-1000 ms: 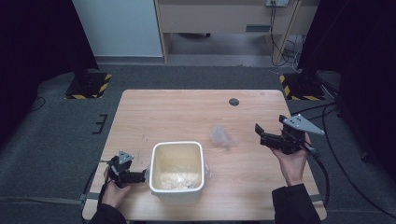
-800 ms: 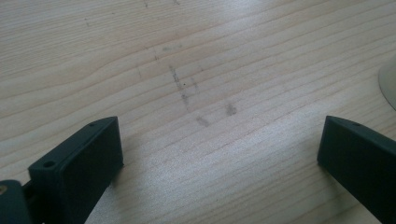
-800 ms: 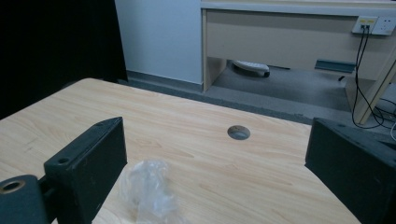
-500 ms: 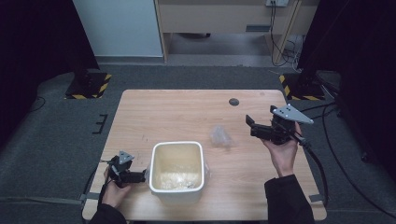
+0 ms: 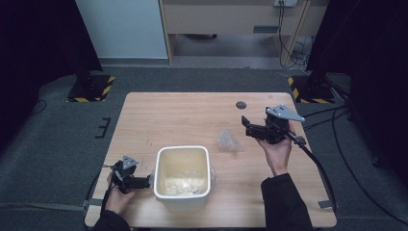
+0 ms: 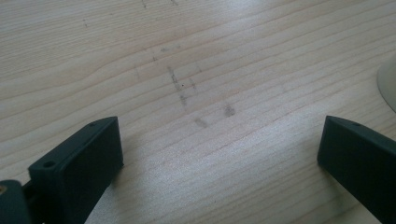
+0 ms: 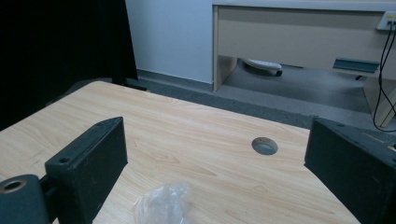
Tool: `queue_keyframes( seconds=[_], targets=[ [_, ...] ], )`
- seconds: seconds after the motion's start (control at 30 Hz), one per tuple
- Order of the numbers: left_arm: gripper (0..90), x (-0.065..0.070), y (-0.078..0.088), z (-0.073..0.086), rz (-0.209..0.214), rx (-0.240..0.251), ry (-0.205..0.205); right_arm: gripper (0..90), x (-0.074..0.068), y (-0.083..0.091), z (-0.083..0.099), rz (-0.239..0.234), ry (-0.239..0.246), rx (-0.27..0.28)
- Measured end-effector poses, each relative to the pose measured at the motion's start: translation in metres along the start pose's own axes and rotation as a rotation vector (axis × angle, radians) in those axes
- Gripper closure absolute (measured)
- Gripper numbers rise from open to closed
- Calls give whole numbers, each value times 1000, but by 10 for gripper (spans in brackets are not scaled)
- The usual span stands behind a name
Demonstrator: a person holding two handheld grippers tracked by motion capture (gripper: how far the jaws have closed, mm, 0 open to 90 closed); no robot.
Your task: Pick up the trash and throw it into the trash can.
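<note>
Pale wood runs across the whole table (image 5: 183, 115), and near its front edge sits a white tub (image 5: 183, 175), squarish with rounded corners, something pale and crumbly lying in its bottom. Over on the left, the left gripper (image 5: 144, 182) is down low at the table, held in the person's left hand (image 5: 118, 195), its tips just beside the tub's left wall; whether they touch it, I cannot tell from above. From the left gripper view the two black jaws stand wide apart with nothing but bare, faintly scuffed wood grain between them, and a curved sliver of the tub (image 6: 387, 86) peeks in at the right edge. Across the table, the right gripper (image 5: 247, 126) is up off the surface in the person's right hand (image 5: 276, 149), dark sleeve (image 5: 284, 202) below it, grey three-cornered plate on top and cable trailing off toward the right. Its jaws are also spread wide and hold nothing. Just ahead of them, a little to the tub's upper right, lies a crumpled clear plastic bag (image 5: 227, 140) on the wood, apart from the gripper. The right gripper view catches that bag (image 7: 163, 203) low between the jaws, with a round grommet hole (image 7: 265, 145) in the tabletop farther on, and a pale desk (image 7: 303, 32) beyond the table's far edge.
</note>
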State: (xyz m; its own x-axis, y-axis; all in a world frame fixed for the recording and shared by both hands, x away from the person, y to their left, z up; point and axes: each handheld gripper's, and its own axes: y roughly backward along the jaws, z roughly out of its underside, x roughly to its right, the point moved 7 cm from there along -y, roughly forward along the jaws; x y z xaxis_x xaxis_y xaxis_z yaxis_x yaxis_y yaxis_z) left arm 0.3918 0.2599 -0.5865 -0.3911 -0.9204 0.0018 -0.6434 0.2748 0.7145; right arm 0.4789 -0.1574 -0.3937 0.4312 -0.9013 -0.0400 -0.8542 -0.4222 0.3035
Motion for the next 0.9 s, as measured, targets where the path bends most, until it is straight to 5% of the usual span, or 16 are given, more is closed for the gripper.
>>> queue_keyframes(
  seconds=[0.57, 0.9],
  targets=[
    [0, 0, 0, 0, 0, 0, 0, 60, -21, -40, 30, -48, -1, -62],
    [0, 0, 0, 0, 0, 0, 0, 60, -33, -68, 62, -67, 2, -146]
  ],
)
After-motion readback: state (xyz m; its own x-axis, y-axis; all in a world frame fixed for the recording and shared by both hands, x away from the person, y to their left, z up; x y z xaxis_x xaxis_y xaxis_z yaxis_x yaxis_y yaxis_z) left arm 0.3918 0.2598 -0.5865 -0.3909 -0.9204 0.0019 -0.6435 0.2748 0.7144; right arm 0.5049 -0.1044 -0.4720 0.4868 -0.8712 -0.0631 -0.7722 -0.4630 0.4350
